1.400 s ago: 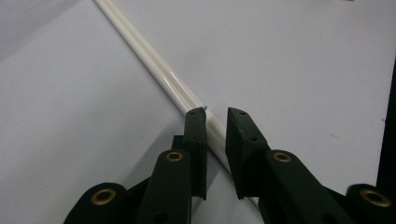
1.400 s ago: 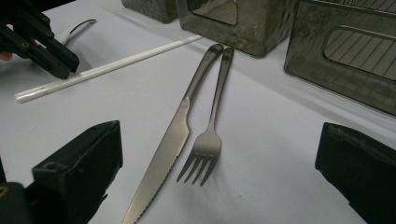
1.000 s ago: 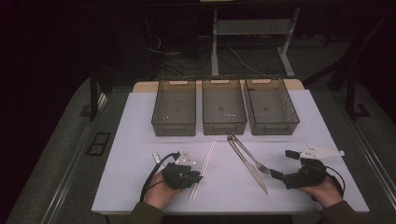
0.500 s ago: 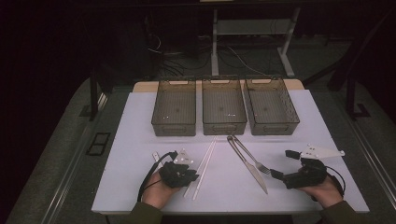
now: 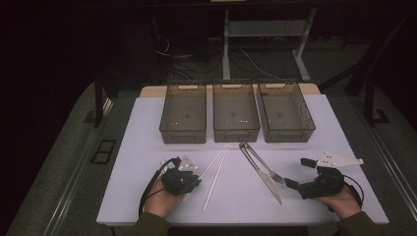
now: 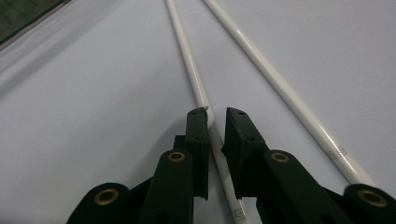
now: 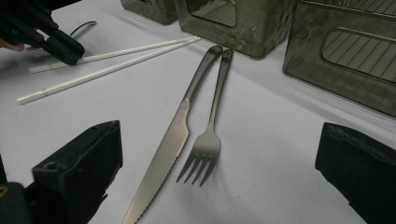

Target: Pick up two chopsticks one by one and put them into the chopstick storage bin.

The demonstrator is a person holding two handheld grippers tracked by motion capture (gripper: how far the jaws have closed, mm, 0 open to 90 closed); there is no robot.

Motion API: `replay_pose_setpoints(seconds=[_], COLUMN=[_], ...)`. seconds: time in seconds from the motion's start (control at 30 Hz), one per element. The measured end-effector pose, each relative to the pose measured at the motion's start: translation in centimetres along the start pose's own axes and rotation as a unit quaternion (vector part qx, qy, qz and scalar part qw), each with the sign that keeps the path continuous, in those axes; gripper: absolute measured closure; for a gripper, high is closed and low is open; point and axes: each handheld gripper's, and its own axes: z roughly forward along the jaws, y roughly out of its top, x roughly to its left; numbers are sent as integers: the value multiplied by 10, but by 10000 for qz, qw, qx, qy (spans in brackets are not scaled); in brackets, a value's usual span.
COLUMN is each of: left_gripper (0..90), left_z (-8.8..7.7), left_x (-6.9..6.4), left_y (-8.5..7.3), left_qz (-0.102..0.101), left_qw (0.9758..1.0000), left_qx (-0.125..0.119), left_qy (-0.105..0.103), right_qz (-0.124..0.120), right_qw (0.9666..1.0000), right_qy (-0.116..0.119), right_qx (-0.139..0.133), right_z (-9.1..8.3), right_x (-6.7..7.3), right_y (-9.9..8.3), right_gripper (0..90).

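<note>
Two white chopsticks (image 5: pixel 216 172) lie side by side on the white table (image 5: pixel 147 147), running from near the bins toward the front edge. My left gripper (image 5: pixel 194 182) lies low on the table, its jaws (image 6: pixel 215 114) closed narrowly around the near end of the left chopstick (image 6: pixel 196 88); the other chopstick (image 6: pixel 280 88) runs free beside it. A steel knife (image 5: pixel 265 179) and fork (image 5: pixel 268 167) lie to the right of the chopsticks. My right gripper (image 5: pixel 298 172) stands open just right of them, and the knife (image 7: pixel 173 140) and fork (image 7: pixel 217 107) lie ahead between its wide jaws (image 7: pixel 219 137).
Three translucent grey bins (image 5: pixel 183 135) (image 5: pixel 236 135) (image 5: pixel 287 135) stand in a row at the back of the table, all looking empty. Bare table surface spreads to the left of my left hand and along the front edge.
My left hand has edged slightly to the left with its jaws still around the chopstick. The right hand has kept still.
</note>
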Motion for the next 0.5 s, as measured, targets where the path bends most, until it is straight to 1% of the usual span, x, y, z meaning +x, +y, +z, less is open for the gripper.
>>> replay_pose_setpoints(seconds=[0.1, 0.13, 0.2, 0.27, 0.3, 0.33, 0.37, 0.43, 0.47, 0.5], left_gripper=[784, 780, 768, 722, 722, 701, 676, 631, 606, 606], left_z=[0, 0, 1, -2, -3, -5, -6, -6, -6, -5], left_x=[0, 1, 1, 1, 2, 3, 5, 9, 11, 14], left_y=[0, 0, 0, 1, 2, 3, 5, 10, 13, 17], left_qz=[-17, 34, 29, -50, -93, -166, -222, -376, -468, -499], left_qw=[10000, 10000, 10000, 9998, 9996, 9994, 9990, 9975, 9967, 9963], left_qx=[2, 5, 4, -120, -215, -285, -348, -532, -587, -615], left_qy=[-3, -11, -34, -128, -140, -134, -174, -271, -322, -343], right_qz=[-1, -2, -3, -2, -2, -4, 2, 5, 9, 9], right_qw=[10000, 10000, 10000, 10000, 10000, 10000, 10000, 10000, 10000, 10000], right_qy=[5, 7, 6, 9, 9, 8, 10, 12, 3, 3], right_qx=[4, 3, 2, -4, -4, -6, -7, -10, -5, -5], right_z=[0, 0, 0, 0, 0, 0, 0, 0, 0, 0], right_x=[0, 0, 0, 0, 0, 0, 0, 0, 0, 0], right_y=[0, 0, 0, 0, 0, 0, 0, 0, 0, 0], right_gripper=[10, 10, 10, 10, 10, 10, 10, 10, 10, 10])
